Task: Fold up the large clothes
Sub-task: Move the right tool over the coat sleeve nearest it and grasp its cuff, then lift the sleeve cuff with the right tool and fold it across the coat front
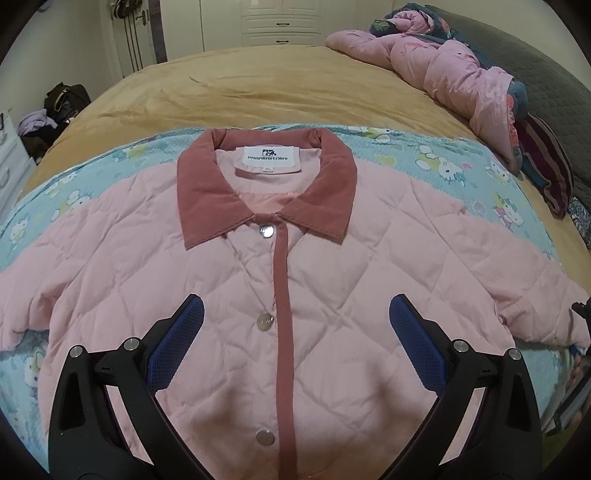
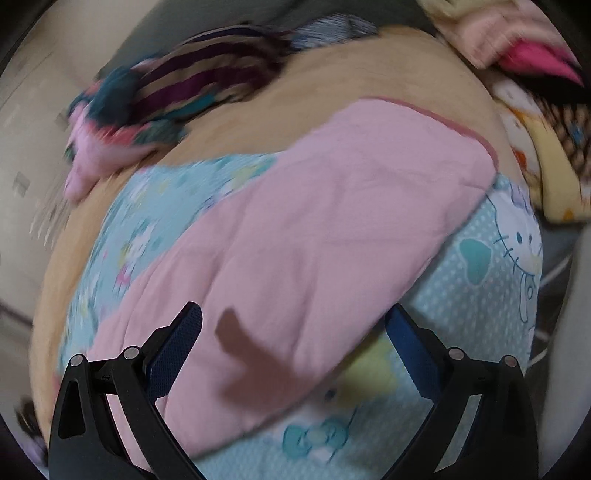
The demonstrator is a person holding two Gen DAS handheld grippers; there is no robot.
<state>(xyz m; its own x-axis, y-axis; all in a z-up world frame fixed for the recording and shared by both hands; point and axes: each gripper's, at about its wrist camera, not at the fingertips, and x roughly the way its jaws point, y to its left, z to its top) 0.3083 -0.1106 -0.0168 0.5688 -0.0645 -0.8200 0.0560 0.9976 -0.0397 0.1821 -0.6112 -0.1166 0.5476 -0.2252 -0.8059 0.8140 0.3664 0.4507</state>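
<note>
Left gripper: the left gripper [image 1: 295, 343], black-framed with blue textured pads, hovers above the chest of the jacket with its fingers spread wide apart, holding nothing.
Right gripper: the right gripper [image 2: 295, 347], of the same make, has its fingers apart too, over the jacket's right sleeve [image 2: 332, 229]; its view is smeared, so whether a pad touches the cloth I cannot tell.
Garment: a pale pink quilted jacket [image 1: 332, 295] with a dusty-rose corduroy collar [image 1: 207, 206] lies front up and flat, snapped shut along a rose placket [image 1: 282, 295] with silver snap buttons [image 1: 265, 322], both sleeves stretched out sideways.
Underlay: a light-blue cartoon-cat print sheet [image 1: 461, 166] lies under the jacket.
Bed: a tan bedspread [image 1: 258, 85] covers the bed that carries everything.
Far side: a crumpled pink padded quilt [image 1: 461, 70] is heaped by the dark grey headboard [image 1: 535, 62], well apart from the jacket; white drawers [image 1: 280, 26] stand against the wall beyond.
Step in hand: the jacket looks laid out and unfolded, so folding seems about to begin, likely with the right sleeve.
Next move: it probably calls for closing the right gripper on the sleeve near its rose-trimmed cuff [image 2: 461, 129] and carrying it across the chest, while the left gripper steadies the body or takes the other sleeve.
</note>
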